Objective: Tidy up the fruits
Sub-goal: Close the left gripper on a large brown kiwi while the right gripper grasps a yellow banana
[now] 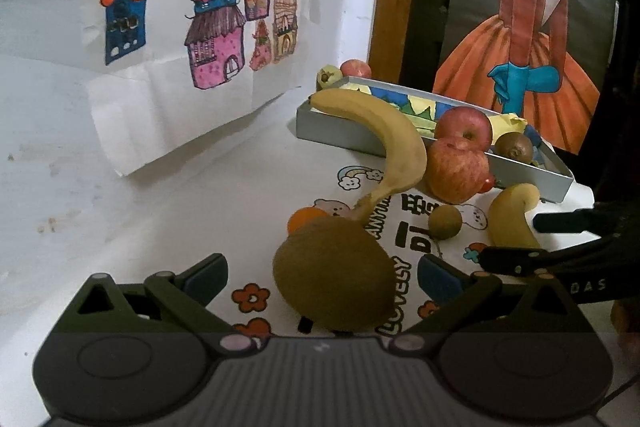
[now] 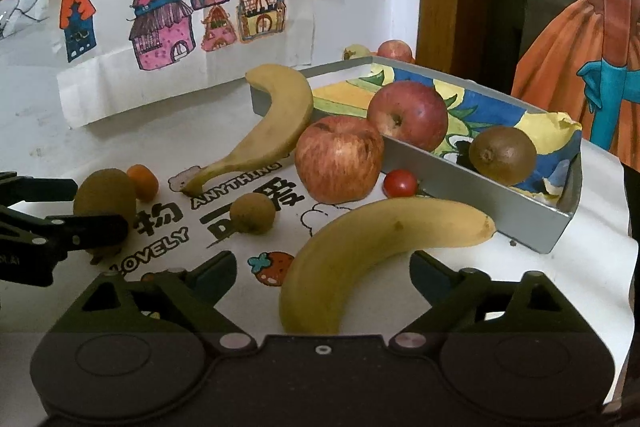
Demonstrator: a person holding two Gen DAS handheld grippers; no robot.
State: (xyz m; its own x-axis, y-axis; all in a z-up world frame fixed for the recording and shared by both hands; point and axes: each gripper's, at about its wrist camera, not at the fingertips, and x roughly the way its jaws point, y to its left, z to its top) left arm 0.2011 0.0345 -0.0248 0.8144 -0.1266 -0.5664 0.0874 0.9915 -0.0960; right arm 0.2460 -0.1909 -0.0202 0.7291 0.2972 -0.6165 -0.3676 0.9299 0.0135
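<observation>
Two fisheye views over a white bench (image 2: pixel 120 131) covered w/ a cartoon-printed paper mat (image 2: pixel 256 211).

Left wrist view: left gripper (image 1: pixel 322 277) spread wide, fingers either side of a fuzzy brown kiwi (image 1: pixel 334 273) sitting on the mat; no visible contact w/ either pad. Just beyond the kiwi at 11 o'clock, a small orange citrus fruit (image 1: pixel 306 218). At 12 o'clock, a long curved yellow banana (image 1: pixel 394 143), tip leaning on the grey rectangular metal tray (image 1: pixel 336 133). At 1 o'clock, a small round tan-brown fruit (image 1: pixel 445 221), and past it a streaky red apple (image 1: pixel 456 173) on the mat, touching the tray wall.

Right wrist view: right gripper (image 2: pixel 324 277) also spread wide, around the near end of a second yellow banana (image 2: pixel 360 255) lying on the mat; pads apart from the peel. At 12 o'clock, a small red cherry tomato (image 2: pixel 400 183) beside the tray wall. Inside the tray, on a colourful drawing: a darker red apple (image 2: pixel 408 115) near the middle and a second brown kiwi (image 2: pixel 502 155) toward the 2 o'clock end. Behind the tray's far corner, another red apple (image 2: pixel 394 50) and a yellowish fruit (image 2: pixel 356 51), partly hidden.

Back wall: paper sheets w/ crayon houses (image 2: pixel 168 23).
</observation>
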